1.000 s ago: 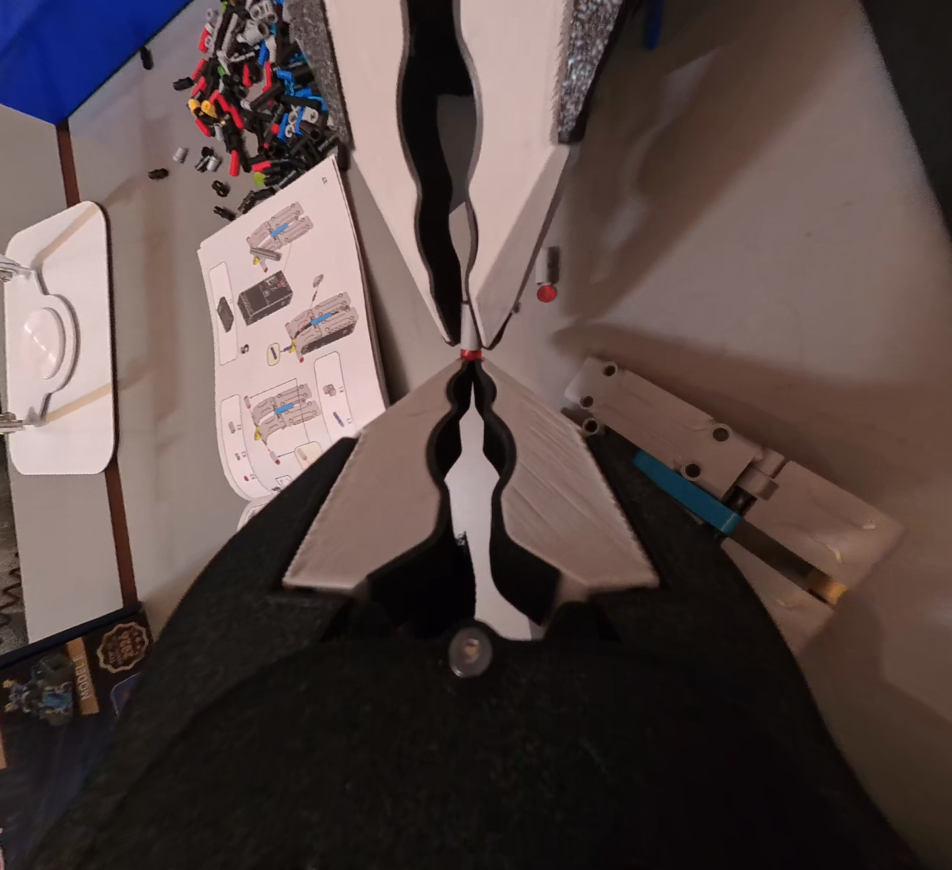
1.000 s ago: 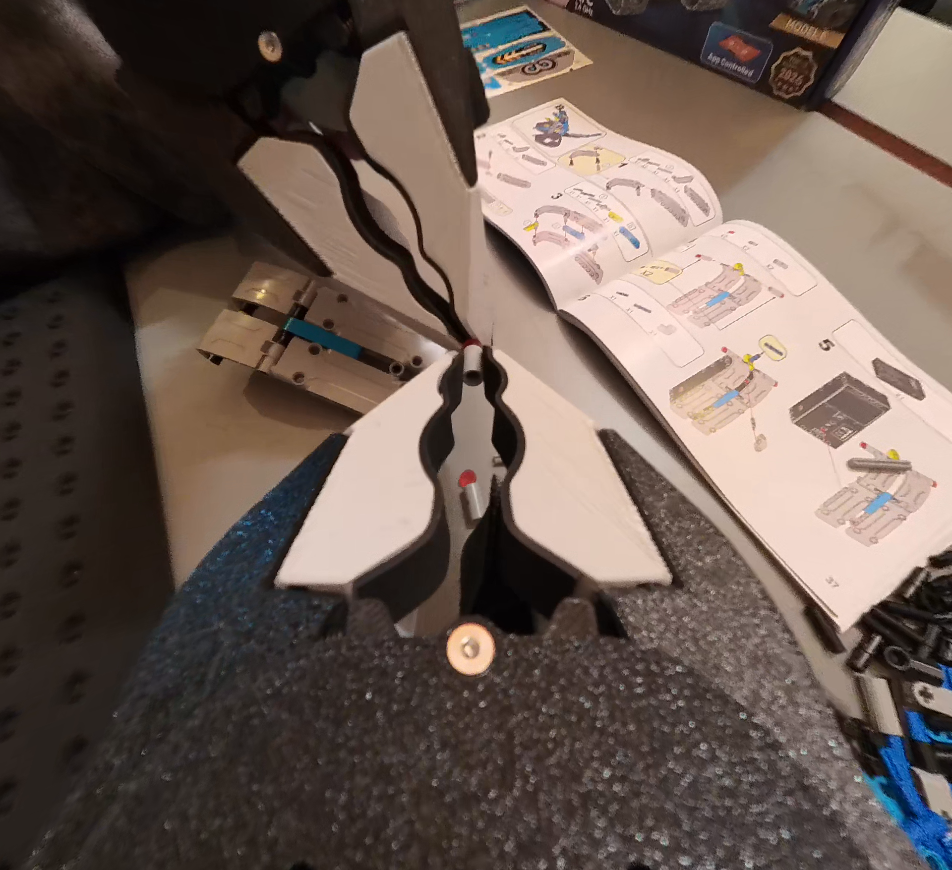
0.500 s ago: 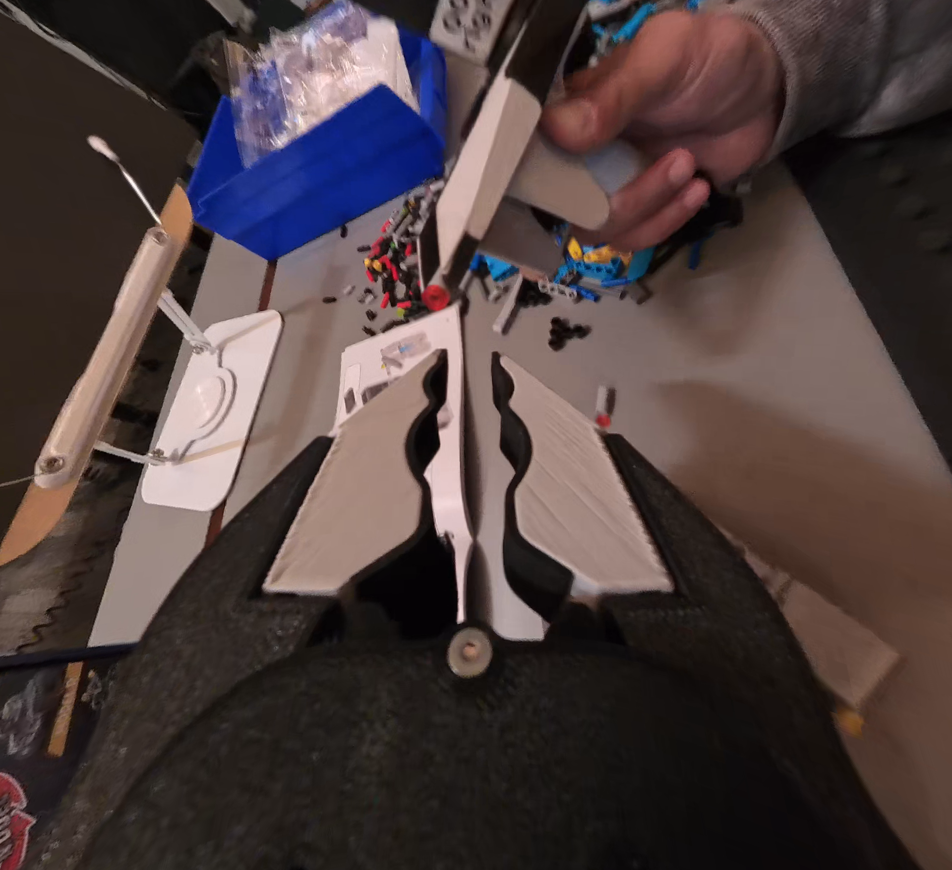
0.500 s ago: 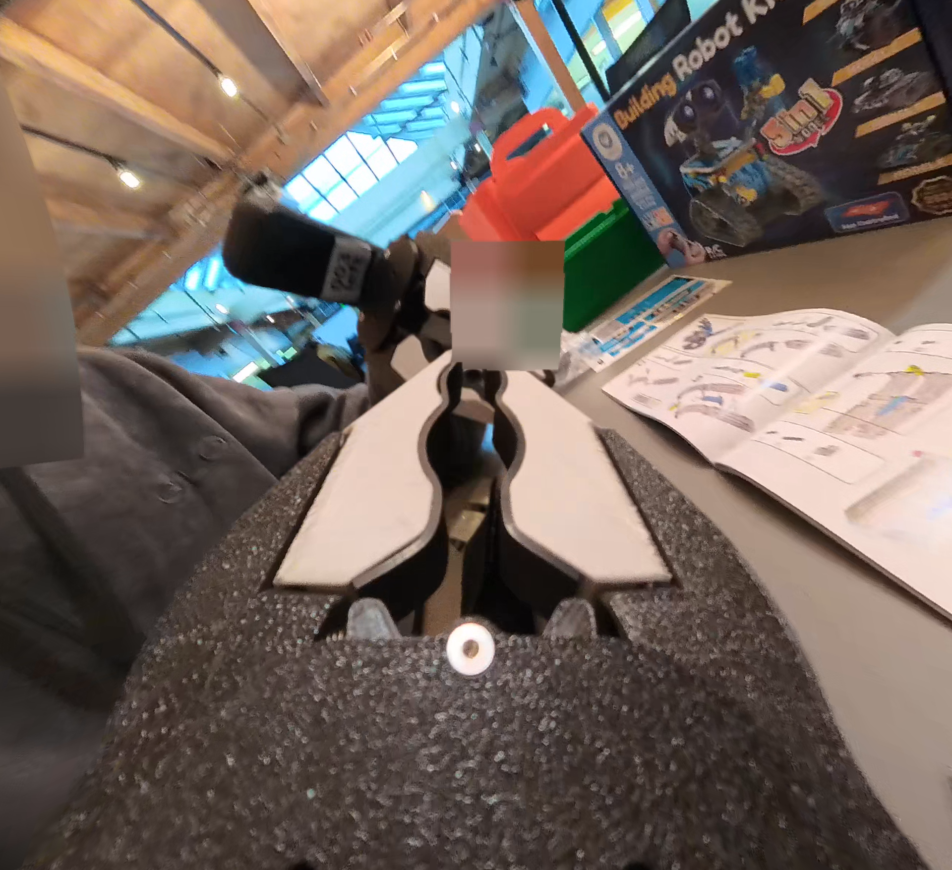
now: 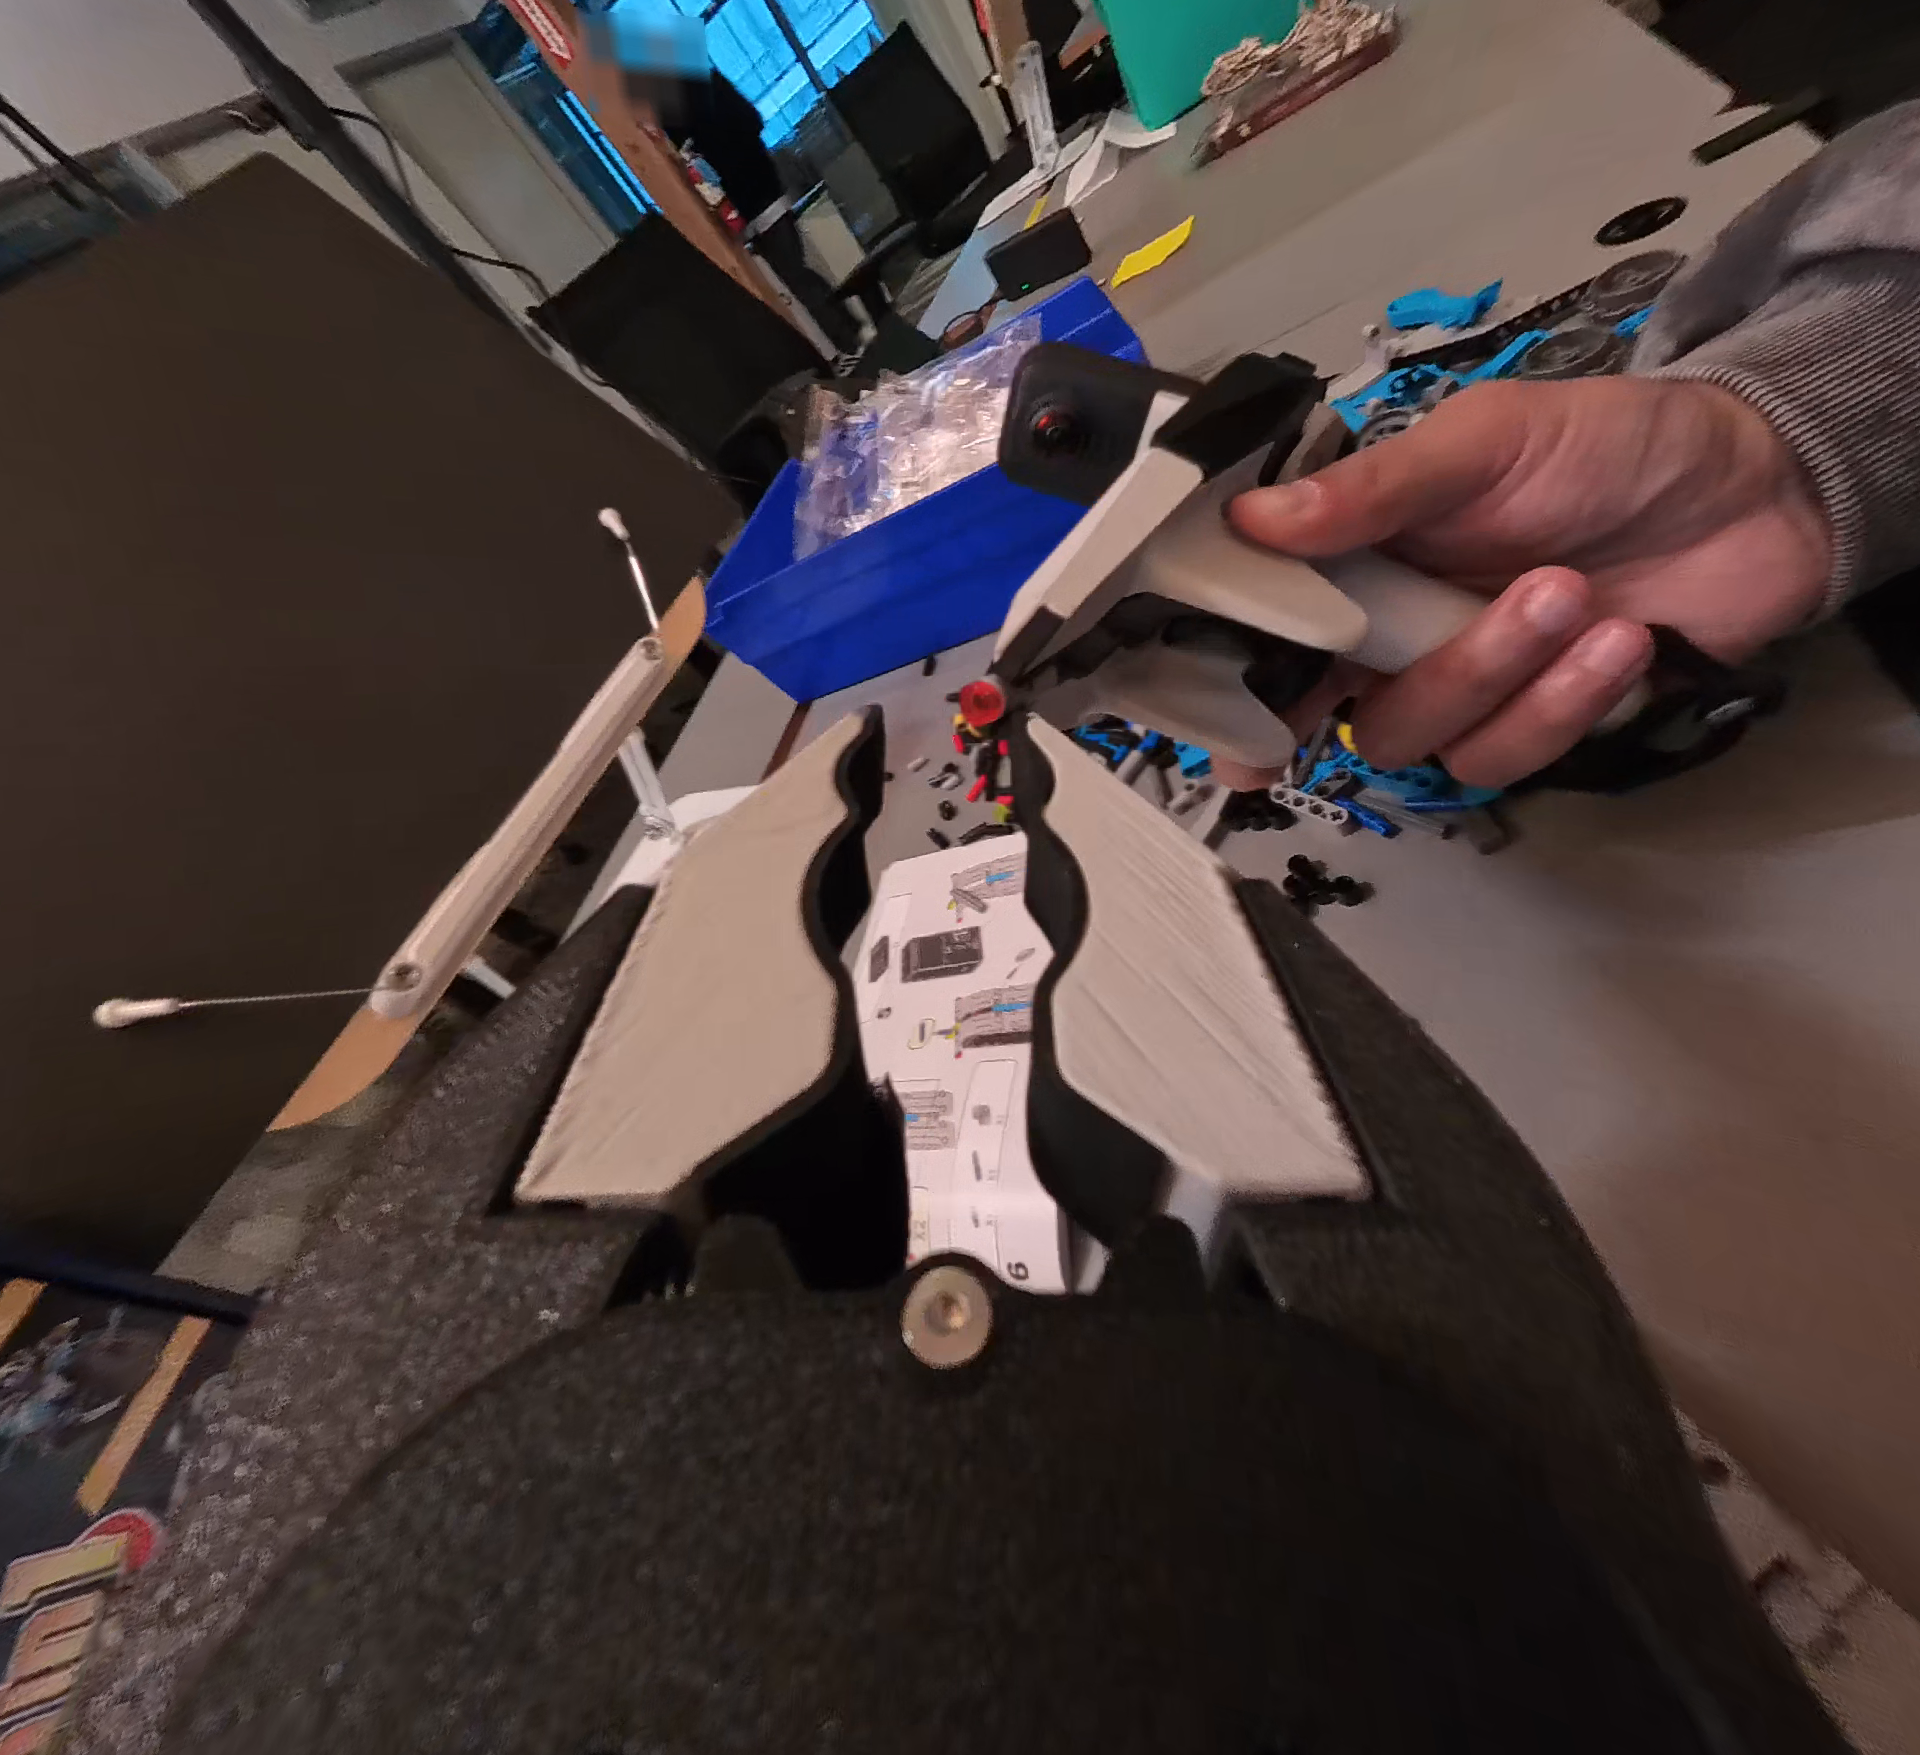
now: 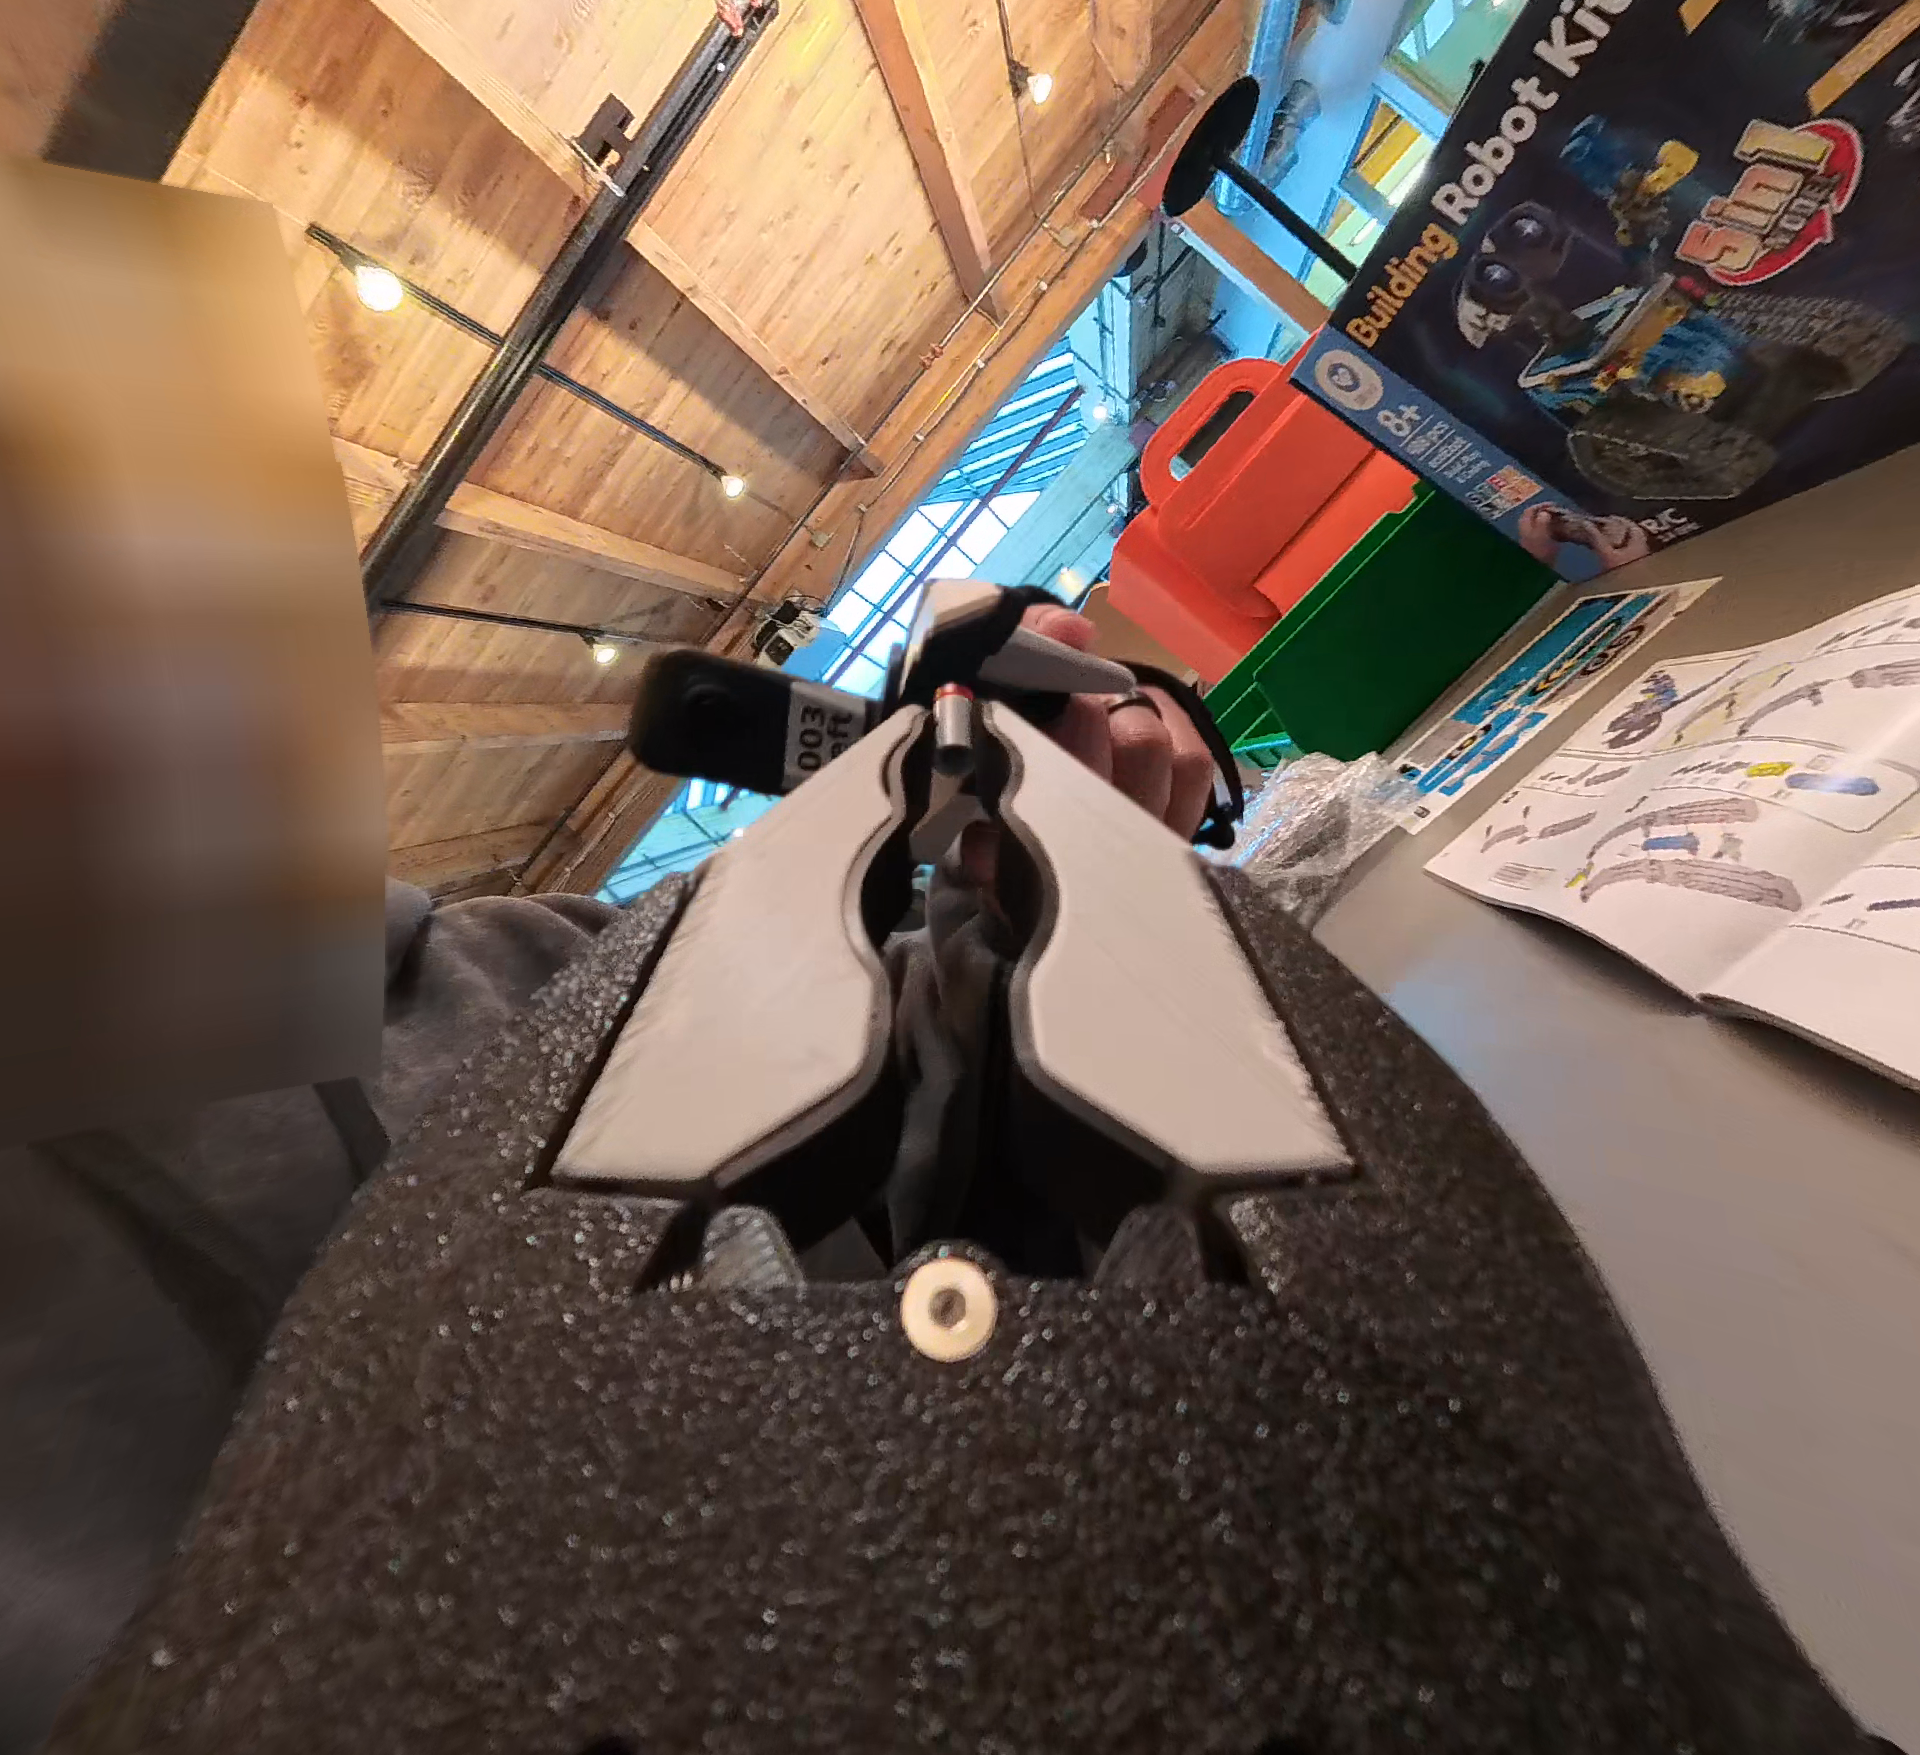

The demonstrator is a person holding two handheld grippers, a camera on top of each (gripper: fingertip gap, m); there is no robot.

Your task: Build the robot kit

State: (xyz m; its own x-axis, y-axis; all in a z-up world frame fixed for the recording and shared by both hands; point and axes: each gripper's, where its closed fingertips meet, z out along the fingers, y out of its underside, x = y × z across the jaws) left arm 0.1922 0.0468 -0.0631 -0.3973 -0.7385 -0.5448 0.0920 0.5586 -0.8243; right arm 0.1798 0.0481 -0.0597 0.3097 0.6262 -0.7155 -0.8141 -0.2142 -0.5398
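Open-plan workshop/maker space: exposed timber ceiling [image 6: 790, 147] w/ track lights, big industrial windows [image 5: 727, 12], long grey worktables [image 5: 1507, 1030], blue parts bin [image 5: 883, 583], loose building-kit pieces [image 5: 1382, 770], instruction booklet [image 6: 1683, 822], monitors at back.

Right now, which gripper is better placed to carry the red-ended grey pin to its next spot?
Right, probably. The right gripper is shut on the pin at its fingertips. The left gripper is open and empty, with the instruction booklet showing between its fingers.
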